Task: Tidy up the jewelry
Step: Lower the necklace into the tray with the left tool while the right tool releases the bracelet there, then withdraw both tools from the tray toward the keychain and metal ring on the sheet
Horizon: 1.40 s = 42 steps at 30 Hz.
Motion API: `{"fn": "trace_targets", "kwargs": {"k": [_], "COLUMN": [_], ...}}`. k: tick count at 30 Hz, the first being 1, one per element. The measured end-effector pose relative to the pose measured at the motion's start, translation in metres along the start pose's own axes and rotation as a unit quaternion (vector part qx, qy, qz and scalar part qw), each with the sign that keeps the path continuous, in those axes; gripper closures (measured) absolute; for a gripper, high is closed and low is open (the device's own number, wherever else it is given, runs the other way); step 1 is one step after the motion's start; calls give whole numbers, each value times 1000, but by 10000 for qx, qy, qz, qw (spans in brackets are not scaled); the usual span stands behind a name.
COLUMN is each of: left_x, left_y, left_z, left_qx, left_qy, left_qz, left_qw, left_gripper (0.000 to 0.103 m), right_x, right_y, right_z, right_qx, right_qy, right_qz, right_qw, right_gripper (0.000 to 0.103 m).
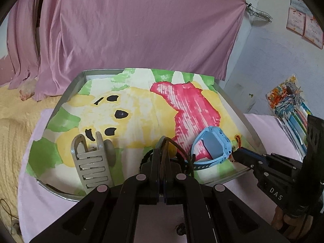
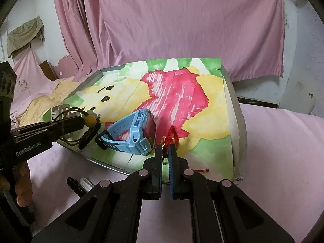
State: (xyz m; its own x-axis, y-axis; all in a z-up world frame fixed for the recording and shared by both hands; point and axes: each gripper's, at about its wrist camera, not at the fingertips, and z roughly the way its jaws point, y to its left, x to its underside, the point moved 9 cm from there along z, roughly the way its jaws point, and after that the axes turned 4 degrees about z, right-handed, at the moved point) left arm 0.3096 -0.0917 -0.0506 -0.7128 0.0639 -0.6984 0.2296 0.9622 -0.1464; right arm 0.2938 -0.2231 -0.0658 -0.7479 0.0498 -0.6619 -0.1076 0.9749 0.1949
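Two grippers work at the near edge of a painted tray.

The left gripper (image 1: 162, 147), level, pinches a brown cord bracelet (image 2: 81, 121) with one yellow bead (image 2: 91, 120). At its 3 o'clock, the right gripper (image 2: 165, 154) pinches a red tassel charm (image 2: 174, 136). One blue watch (image 1: 212, 147) lies between them, one grey clip (image 1: 92, 158) at 9 o'clock. The tray (image 1: 105, 74) is open toward 12.

A shallow metal tray (image 1: 66, 93) with a dull silver rim holds matt painted paper (image 1: 141, 105). On it lie a smooth blue plastic watch (image 2: 133, 133) and a grey plastic hair clip (image 1: 91, 158). Behind hangs pink cloth (image 1: 131, 24), softly creased.
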Motion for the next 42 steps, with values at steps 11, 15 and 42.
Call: {"fn": "trace_targets", "kwargs": {"k": [11, 15, 42], "left_x": [2, 3, 39], "left_y": [2, 2, 12], "left_z": [-14, -23, -114], "left_qx": [128, 140, -415], "left_qy": [-210, -366, -1922], "left_qz": [-98, -121, 43], "left_qw": [9997, 9992, 9805], "left_gripper": [57, 46, 1], "right_x": [1, 0, 29], "right_y": [-5, -7, -1], "right_z": [-15, -24, -143], "right_qx": [128, 126, 286], "right_qy": [-180, -391, -2488], "right_qz": [57, 142, 323], "right_qw": [9997, 9991, 9676], "right_gripper": [70, 66, 11]}}
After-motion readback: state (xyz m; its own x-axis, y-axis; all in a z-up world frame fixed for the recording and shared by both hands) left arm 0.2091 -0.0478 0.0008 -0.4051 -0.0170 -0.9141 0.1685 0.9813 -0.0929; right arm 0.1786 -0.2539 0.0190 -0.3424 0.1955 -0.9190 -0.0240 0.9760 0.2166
